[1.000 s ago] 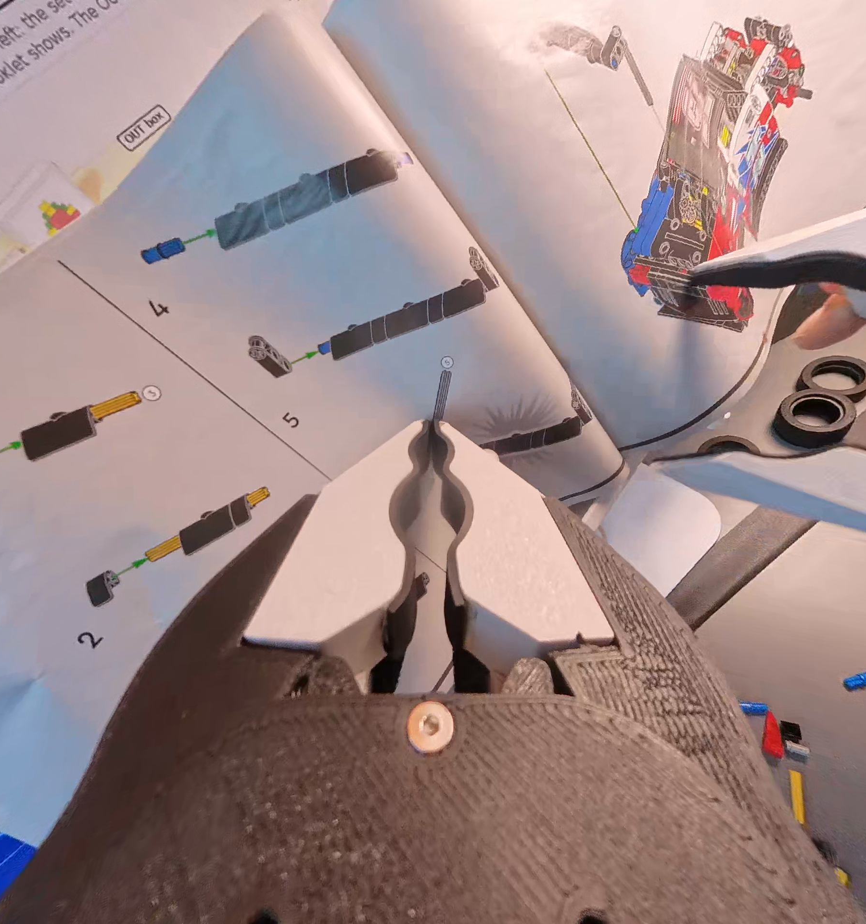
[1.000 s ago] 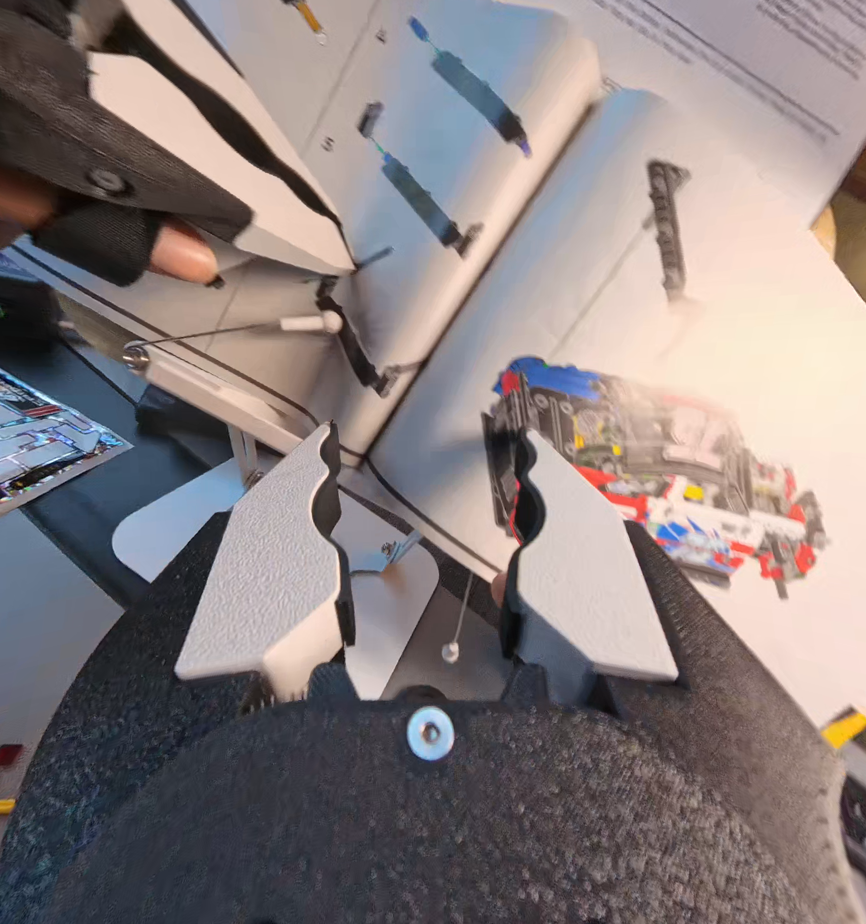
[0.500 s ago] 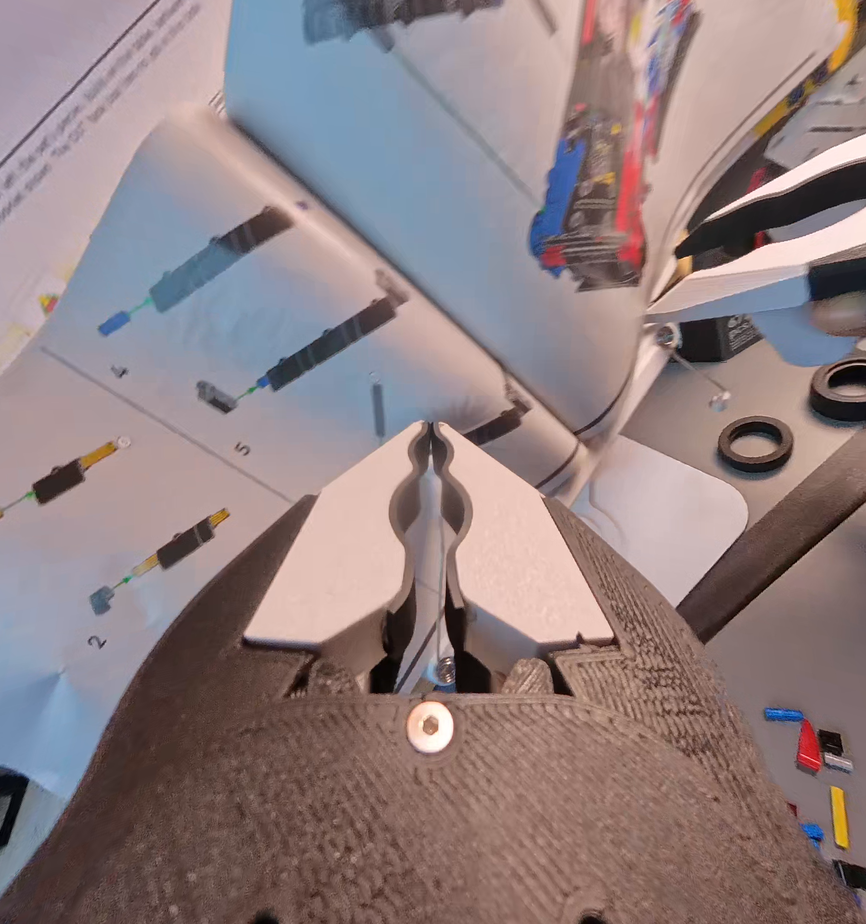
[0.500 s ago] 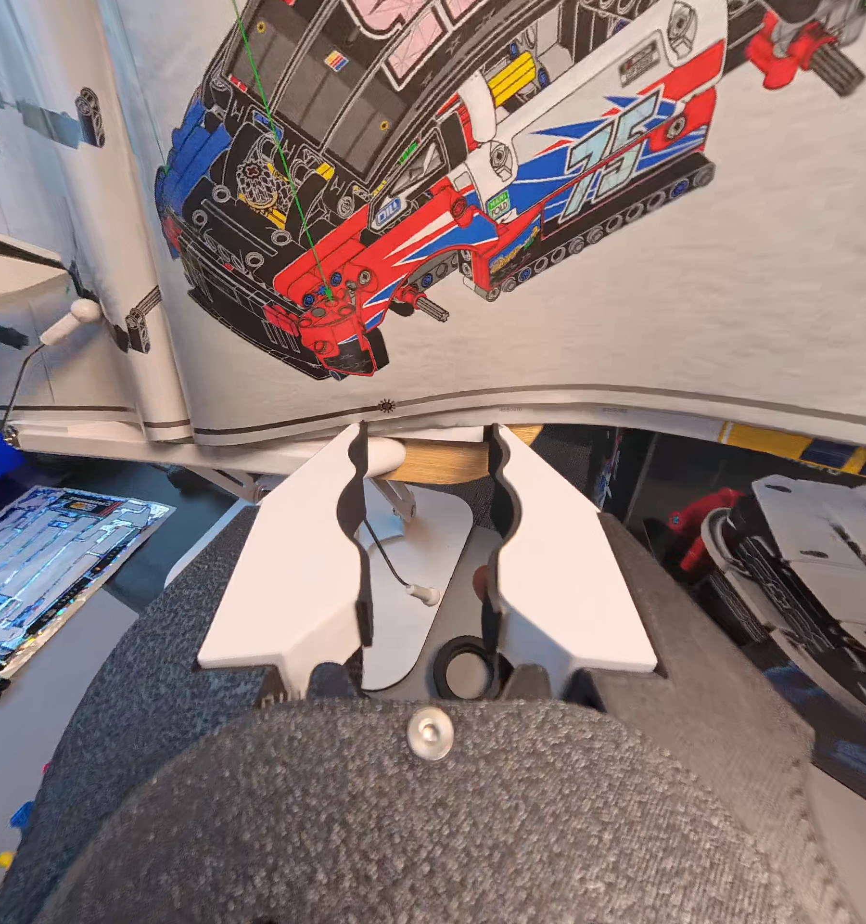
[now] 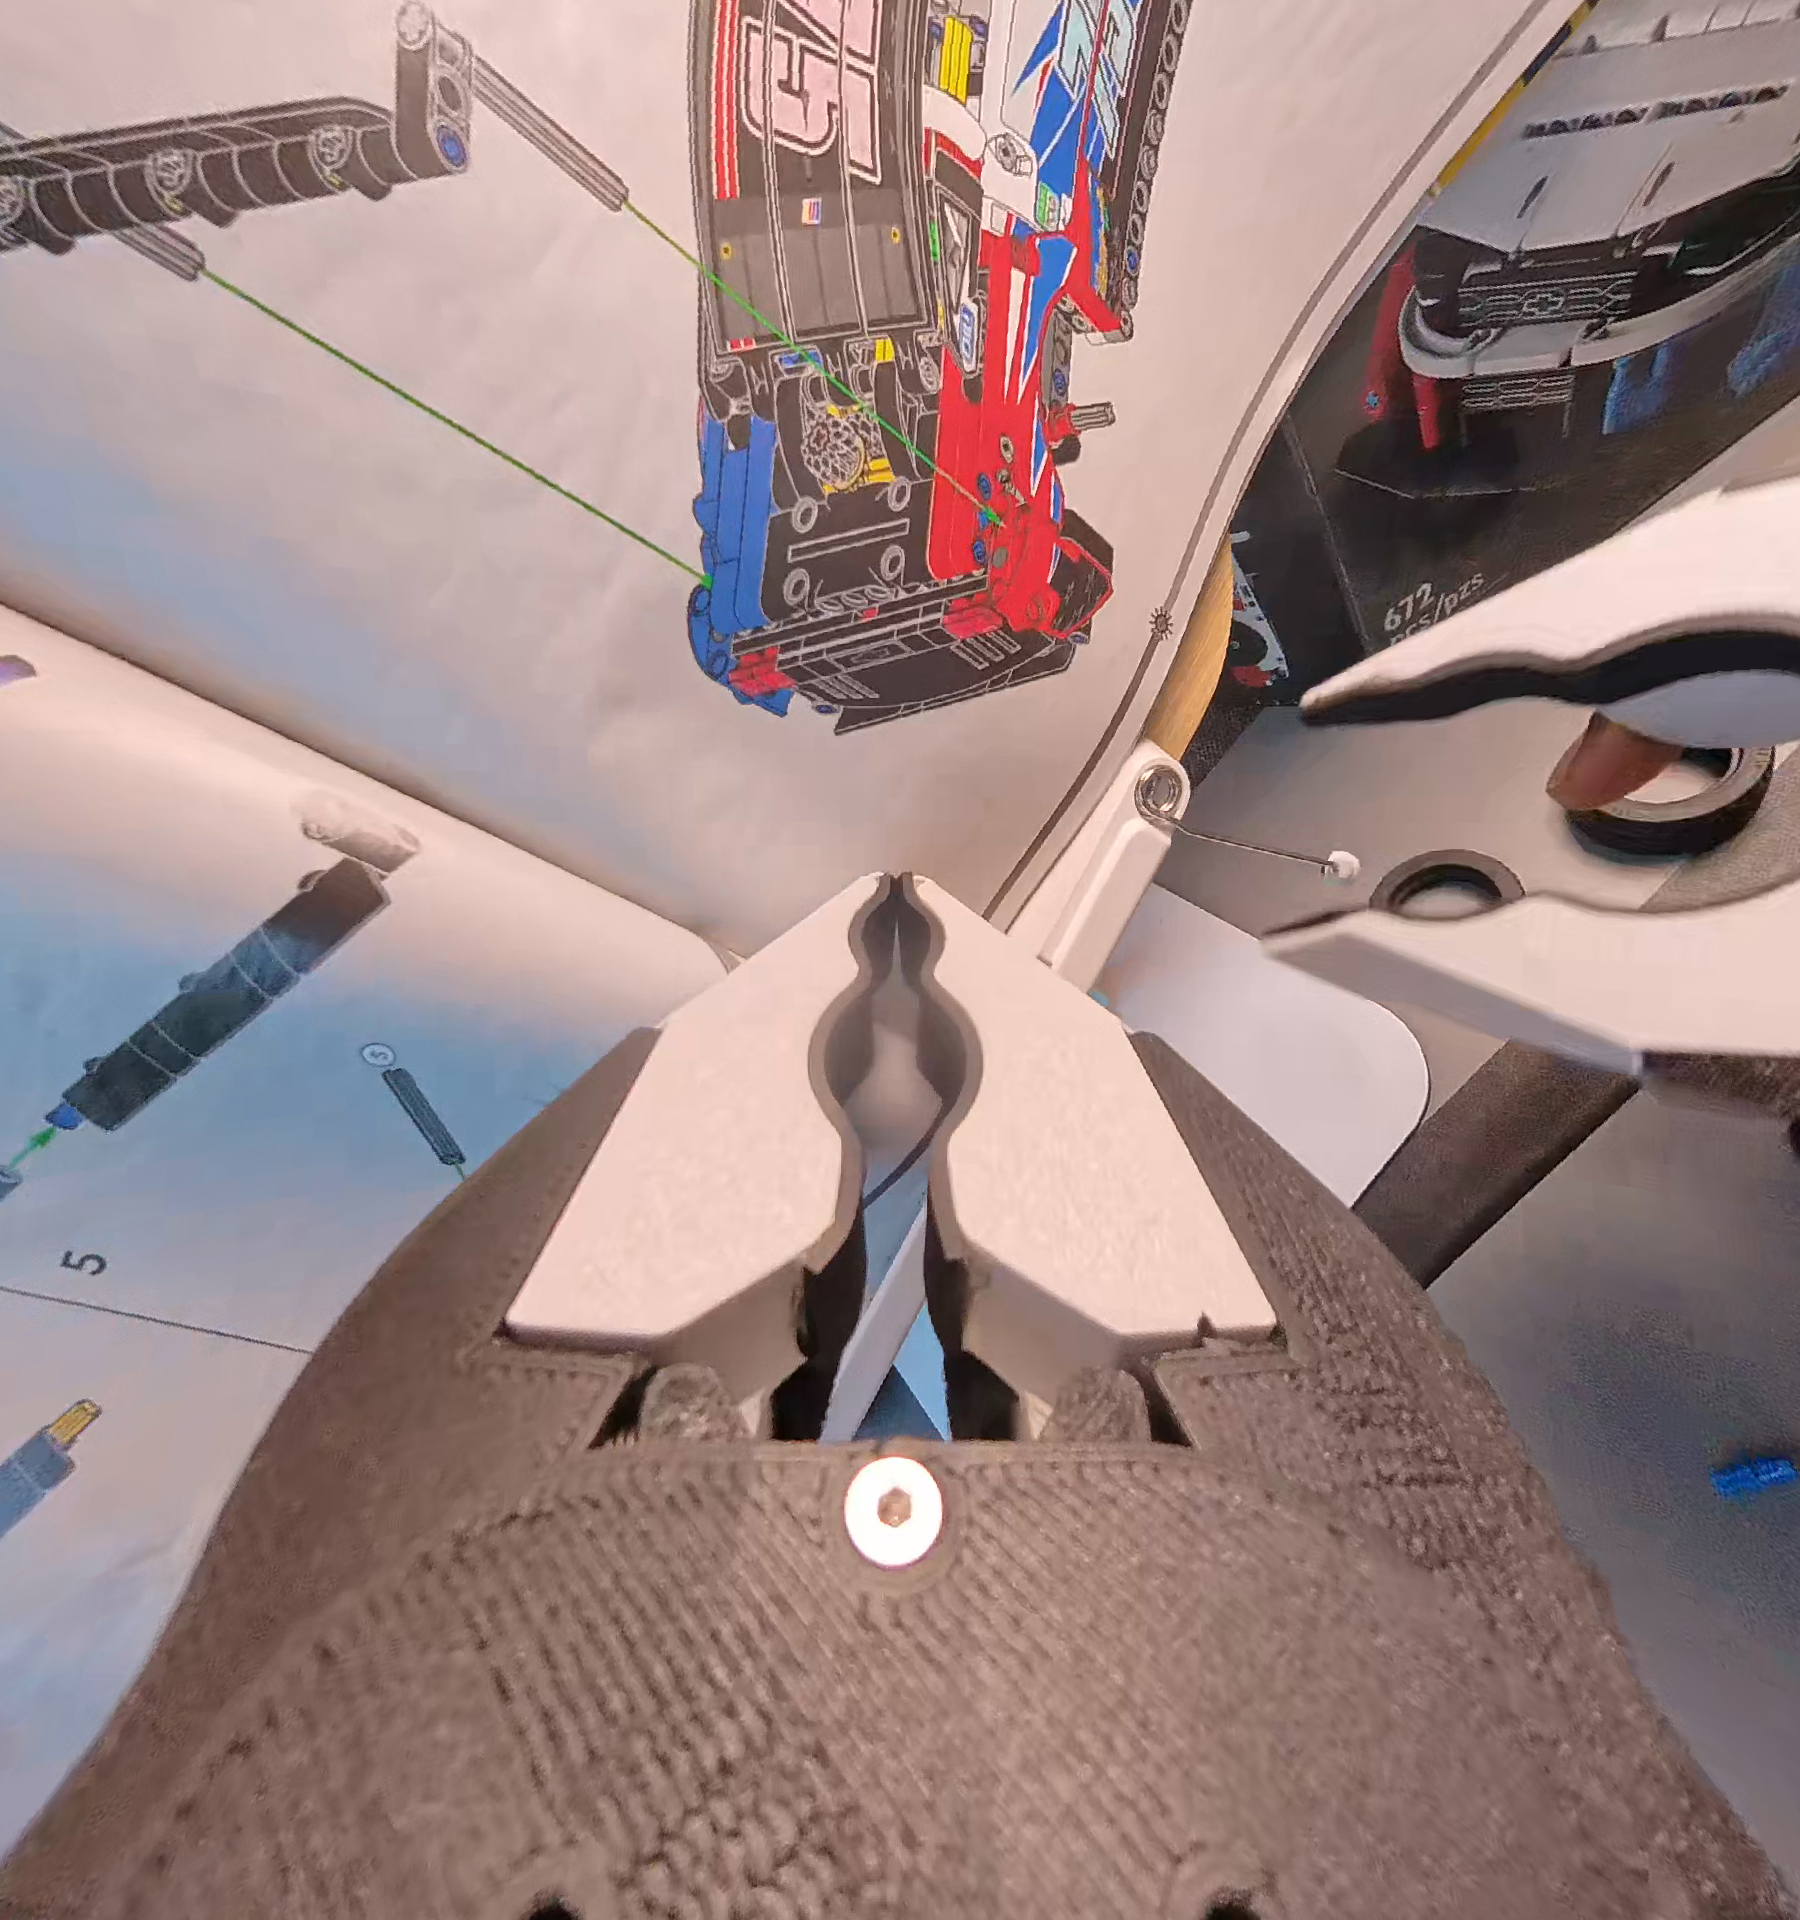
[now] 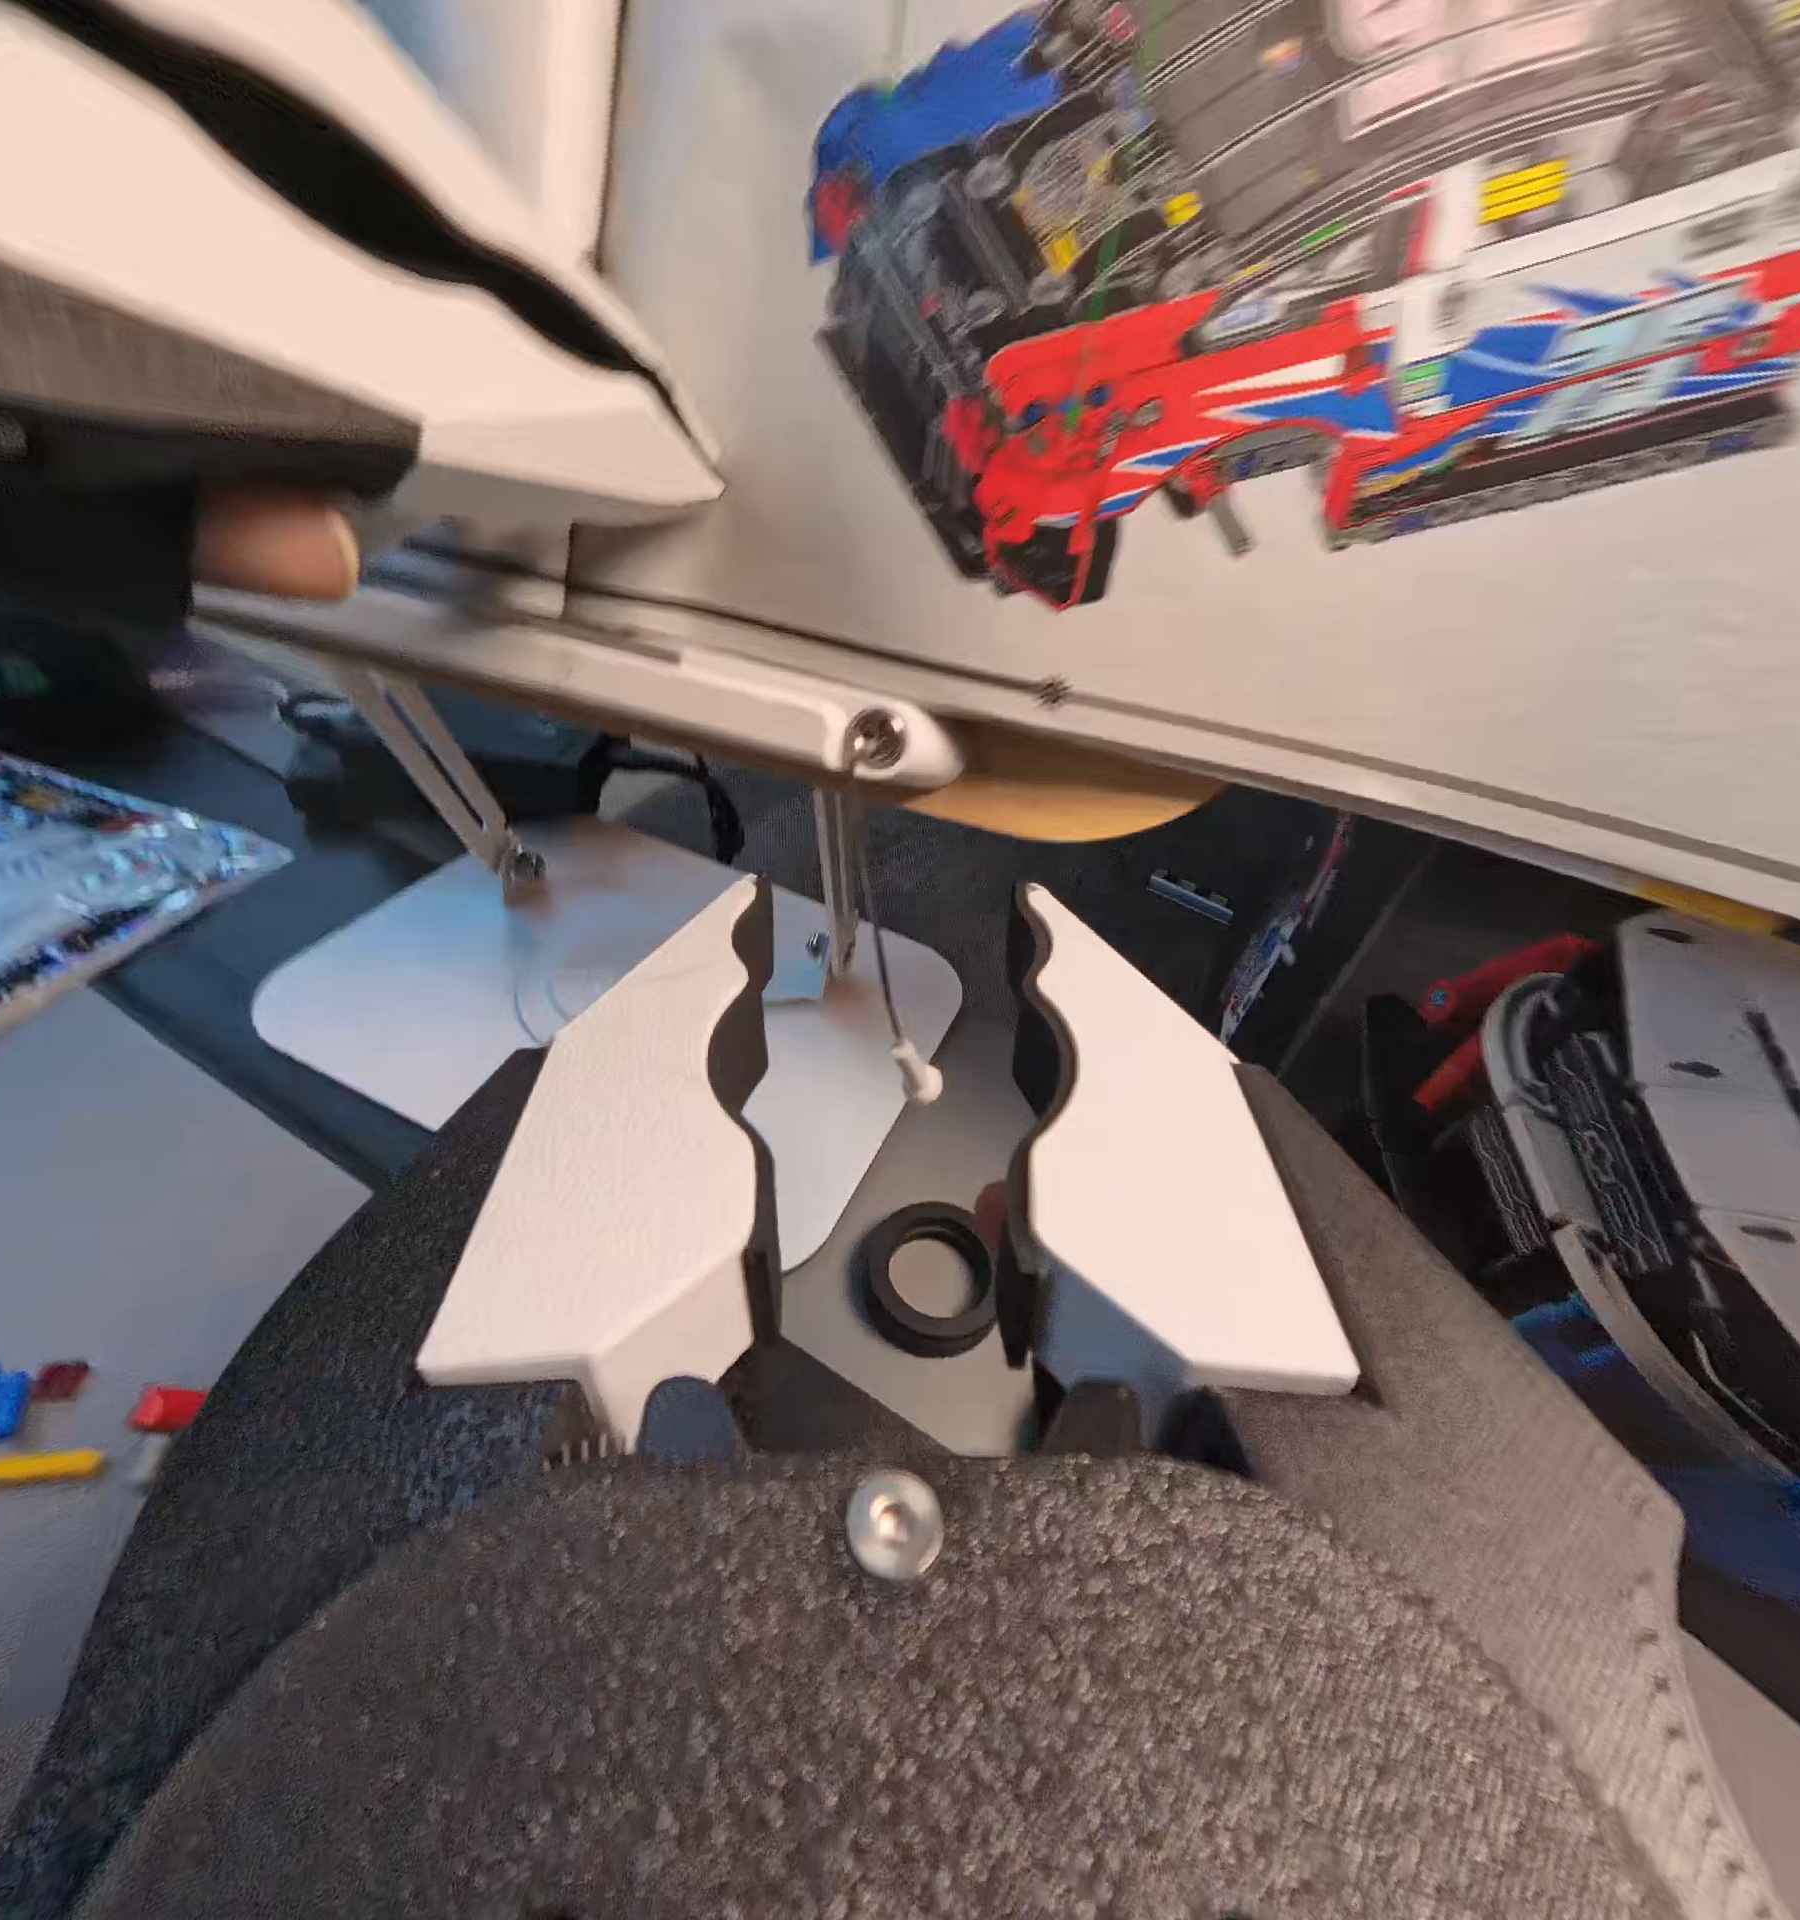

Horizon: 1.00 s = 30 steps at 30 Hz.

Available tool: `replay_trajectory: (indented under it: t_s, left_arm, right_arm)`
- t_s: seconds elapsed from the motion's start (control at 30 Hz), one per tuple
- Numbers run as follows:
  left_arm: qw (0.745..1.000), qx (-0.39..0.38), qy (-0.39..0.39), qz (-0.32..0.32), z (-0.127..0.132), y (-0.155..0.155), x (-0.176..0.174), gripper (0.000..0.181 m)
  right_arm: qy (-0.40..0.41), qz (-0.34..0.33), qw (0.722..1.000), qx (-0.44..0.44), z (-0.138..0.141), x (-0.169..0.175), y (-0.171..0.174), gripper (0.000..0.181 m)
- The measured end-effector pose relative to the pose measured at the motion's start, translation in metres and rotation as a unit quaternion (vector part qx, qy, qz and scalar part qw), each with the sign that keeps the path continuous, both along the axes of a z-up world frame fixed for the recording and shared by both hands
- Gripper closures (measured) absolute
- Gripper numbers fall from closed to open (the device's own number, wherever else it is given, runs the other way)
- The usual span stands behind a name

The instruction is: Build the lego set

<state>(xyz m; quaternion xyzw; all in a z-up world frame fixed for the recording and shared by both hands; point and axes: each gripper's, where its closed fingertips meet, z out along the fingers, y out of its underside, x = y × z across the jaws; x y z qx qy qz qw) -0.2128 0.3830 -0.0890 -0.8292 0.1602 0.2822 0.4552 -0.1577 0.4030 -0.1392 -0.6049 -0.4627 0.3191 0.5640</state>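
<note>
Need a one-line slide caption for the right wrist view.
Open right tongs over a black rubber tyre, below the instruction booklet on its stand.

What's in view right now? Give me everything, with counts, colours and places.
Instruction booklet: one, white, open on a stand, filling the upper left of the left wrist view.
Stand: one, white base with metal arms, under the booklet.
Tyres: at least two, black, on the grey table near the right gripper.
Loose bricks: several, blue, red, yellow, on the table at left.
Sticker sheet: one, shiny, left of the stand.
Box: one, dark, behind the booklet.
Left gripper: white fingers, shut.
Right gripper: white fingers, open.
</note>
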Motion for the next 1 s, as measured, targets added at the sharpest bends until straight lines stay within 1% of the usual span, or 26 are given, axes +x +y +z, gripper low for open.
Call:
replay_trajectory:
  t_s: [0.03, 0.07, 0.1, 0.17, 0.2, 0.23, 0.27, 0.37, 0.4, 0.47, 0.5, 0.53, 0.57, 0.6, 0.63, 0.67, 0.7, 0.73, 0.77, 0.8, 0.83, 0.87, 0.9, 0.93, 0.97, 1.0]
  left_arm:
    - [1.0, -0.003, 0.0, 0.003, 0.0, 0.0, 0.0, 0.181]
    - [1.0, -0.006, 0.003, 0.006, 0.0, 0.0, 0.0, 0.181]
    - [1.0, -0.009, 0.006, 0.006, -0.001, 0.001, -0.001, 0.181]
    - [1.0, -0.012, 0.008, 0.007, -0.001, 0.002, -0.002, 0.181]
    - [1.0, -0.013, 0.004, 0.008, -0.002, 0.002, -0.002, 0.181]
    - [1.0, -0.017, -0.001, 0.01, -0.004, 0.003, -0.002, 0.181]
    - [1.0, -0.02, -0.005, 0.01, -0.005, 0.003, -0.001, 0.181]
    - [1.0, -0.022, -0.01, 0.0, -0.005, 0.001, 0.001, 0.181]
    - [1.0, -0.021, -0.014, -0.005, -0.005, -0.001, 0.002, 0.181]
    - [0.999, -0.012, -0.036, -0.013, -0.005, -0.003, 0.003, 0.181]
    - [0.999, -0.006, -0.048, -0.013, -0.005, -0.003, 0.003, 0.181]
    - [0.999, 0.0, -0.053, -0.012, -0.005, -0.003, 0.002, 0.181]
    - [0.998, 0.005, -0.055, -0.015, -0.005, -0.003, 0.002, 0.181]
    - [0.998, 0.011, -0.058, -0.019, -0.005, -0.003, 0.003, 0.181]
    - [0.998, 0.015, -0.062, -0.024, -0.005, -0.004, 0.004, 0.181]
    - [0.997, 0.02, -0.064, -0.03, -0.004, -0.005, 0.004, 0.181]
    - [0.997, 0.023, -0.066, -0.036, -0.004, -0.006, 0.005, 0.181]
    - [0.996, 0.024, -0.071, -0.041, -0.005, -0.007, 0.005, 0.181]
    - [0.995, 0.026, -0.08, -0.045, -0.005, -0.008, 0.005, 0.181]
    - [0.994, 0.03, -0.092, -0.048, -0.004, -0.009, 0.007, 0.181]
    - [0.992, 0.035, -0.108, -0.049, -0.002, -0.011, 0.008, 0.181]
    - [0.99, 0.043, -0.124, -0.048, 0.001, -0.015, 0.009, 0.181]
    - [0.988, 0.053, -0.138, -0.045, 0.005, -0.02, 0.008, 0.181]
    - [0.986, 0.063, -0.15, -0.041, 0.008, -0.026, 0.006, 0.181]
    - [0.984, 0.071, -0.159, -0.036, 0.01, -0.033, 0.002, 0.181]
    - [0.983, 0.075, -0.164, -0.029, 0.011, -0.039, -0.003, 0.181]
  right_arm:
    - [-0.037, 0.012, 0.999, 0.021, -0.012, -0.007, -0.005, 0.137]
    - [-0.072, 0.012, 0.996, 0.053, -0.02, -0.012, -0.006, 0.152]
    - [-0.109, -0.025, 0.987, 0.113, -0.02, -0.008, 0.003, 0.181]
    - [-0.196, -0.1, 0.942, 0.254, -0.003, 0.009, 0.02, 0.181]
    - [-0.228, -0.121, 0.911, 0.322, 0.009, 0.015, 0.022, 0.181]
    - [-0.264, -0.133, 0.869, 0.396, 0.018, 0.018, 0.02, 0.181]
    - [-0.288, -0.137, 0.826, 0.464, 0.026, 0.019, 0.017, 0.181]
    - [-0.304, -0.109, 0.727, 0.605, 0.047, 0.013, 0.004, 0.181]
    - [-0.307, -0.095, 0.703, 0.634, 0.053, 0.008, 0.001, 0.18]
    - [-0.317, -0.072, 0.684, 0.653, 0.058, -0.004, 0.001, 0.178]
    - [-0.321, -0.066, 0.686, 0.65, 0.058, -0.01, 0.003, 0.177]
    - [-0.314, -0.072, 0.708, 0.628, 0.059, -0.013, 0.003, 0.177]
    - [-0.302, -0.081, 0.742, 0.593, 0.059, -0.013, 0.003, 0.174]
    - [-0.282, -0.092, 0.78, 0.551, 0.061, -0.01, 0.003, 0.17]
    - [-0.241, -0.096, 0.832, 0.491, 0.064, -0.005, 0.001, 0.162]
    - [-0.193, -0.093, 0.886, 0.41, 0.065, 0.0, -0.002, 0.151]
    - [-0.135, -0.084, 0.934, 0.32, 0.067, 0.005, -0.005, 0.144]
    - [-0.079, -0.071, 0.967, 0.23, 0.068, 0.007, -0.008, 0.14]
    - [-0.042, -0.056, 0.987, 0.147, 0.065, 0.005, -0.007, 0.138]
    - [-0.024, -0.047, 0.996, 0.074, 0.059, 0.0, -0.003, 0.134]
    - [-0.012, -0.037, 0.999, 0.021, 0.055, -0.006, 0.0, 0.134]
    - [-0.001, -0.021, 1.0, -0.008, 0.055, -0.012, 0.001, 0.145]
    - [-0.002, -0.001, 1.0, -0.012, 0.056, -0.02, -0.003, 0.166]
    - [-0.012, -0.011, 1.0, 0.014, 0.057, -0.023, -0.002, 0.174]
    - [-0.036, -0.014, 0.996, 0.083, 0.06, -0.025, -0.004, 0.18]
    - [-0.07, -0.011, 0.983, 0.17, 0.06, -0.028, -0.008, 0.179]
